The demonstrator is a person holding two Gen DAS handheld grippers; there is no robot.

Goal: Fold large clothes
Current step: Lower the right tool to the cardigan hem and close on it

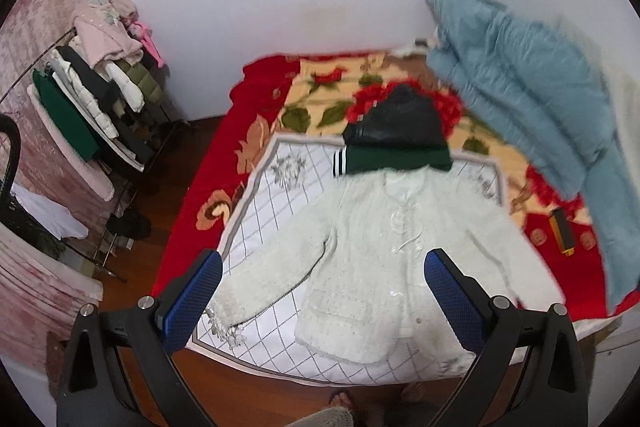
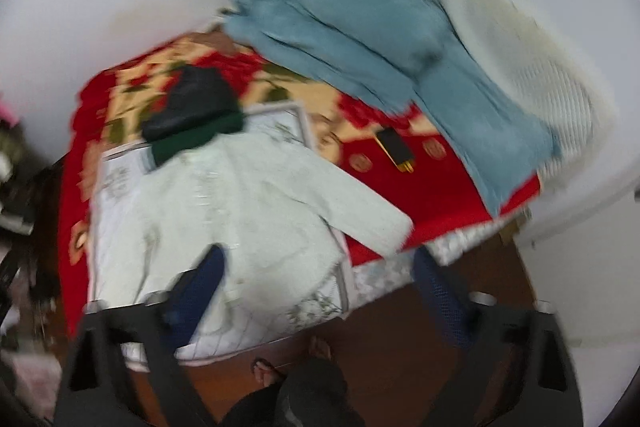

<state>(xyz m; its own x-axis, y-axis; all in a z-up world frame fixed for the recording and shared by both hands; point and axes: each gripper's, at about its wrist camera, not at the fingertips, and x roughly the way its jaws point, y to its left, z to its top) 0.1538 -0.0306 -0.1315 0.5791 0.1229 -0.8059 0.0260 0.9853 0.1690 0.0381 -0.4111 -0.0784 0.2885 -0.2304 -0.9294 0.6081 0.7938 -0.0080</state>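
The fluffy white knit jacket (image 1: 384,247) lay flat on the white quilted mat (image 1: 280,195) at the bed's near edge, collar toward the far wall, sleeves spread sideways. Left gripper (image 1: 320,291) and right gripper (image 2: 316,279) hovered above it, jaws spread, empty. Folded dark clothes (image 1: 396,131) touched its collar; a blue quilt (image 1: 520,87) was heaped at the far right corner. The right view was blurred.

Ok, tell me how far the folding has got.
Done: a dark folded stack sits at the far end of the white quilted mat, so some pieces seem finished. In hand: nothing; the left gripper and right gripper hover open above the white fuzzy jacket, which lies spread flat, sleeves out, unfolded. Left: folding that jacket, and perhaps the blue padded garment heaped behind.
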